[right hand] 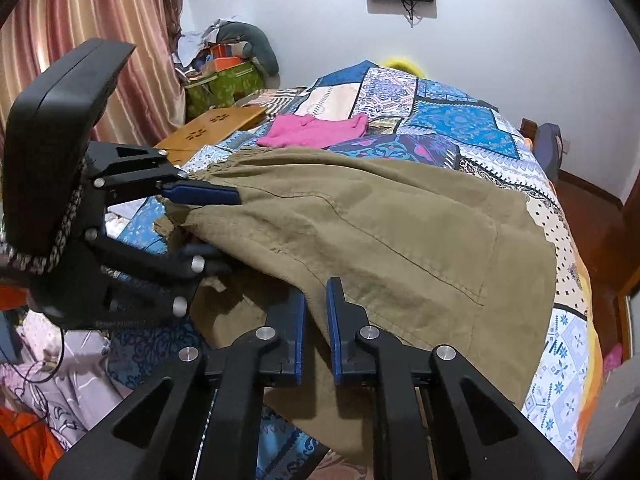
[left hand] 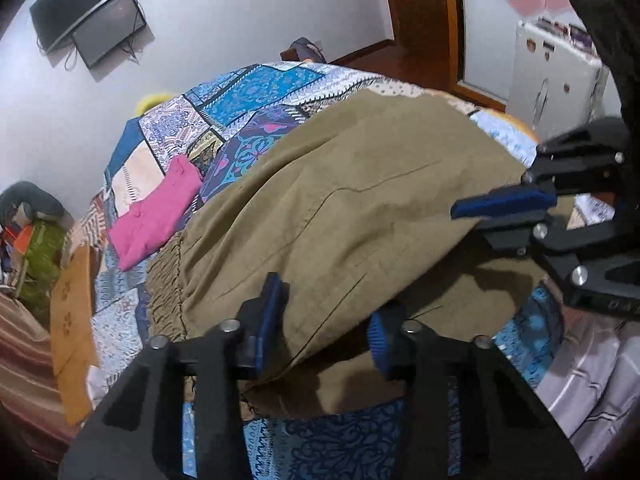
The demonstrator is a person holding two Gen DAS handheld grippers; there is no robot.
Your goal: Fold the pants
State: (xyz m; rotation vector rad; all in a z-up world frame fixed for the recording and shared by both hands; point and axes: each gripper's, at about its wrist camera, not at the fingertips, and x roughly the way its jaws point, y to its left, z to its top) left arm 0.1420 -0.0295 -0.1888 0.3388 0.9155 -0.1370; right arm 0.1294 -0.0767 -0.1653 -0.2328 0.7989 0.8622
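Observation:
Olive-khaki pants point(left hand: 344, 200) lie across the patchwork bedspread point(left hand: 256, 92), their gathered waistband point(left hand: 166, 280) toward the left. The near edge is lifted off the bed. My left gripper point(left hand: 326, 320) has its blue pads on either side of this raised edge, with the cloth between them. My right gripper point(right hand: 316, 328) is shut on the same raised edge of the pants point(right hand: 380, 240) farther along. Each gripper shows in the other's view: the right one point(left hand: 492, 216) and the left one point(right hand: 200, 224), both with the fabric edge in their jaws.
A folded pink garment point(left hand: 156, 212) lies on the bed beyond the waistband. An orange lap table point(right hand: 212, 128) stands by the bed's edge. A striped curtain point(right hand: 80, 20), a clutter pile point(right hand: 224, 68), a wall TV point(left hand: 108, 28) and a white cabinet point(left hand: 556, 80) surround the bed.

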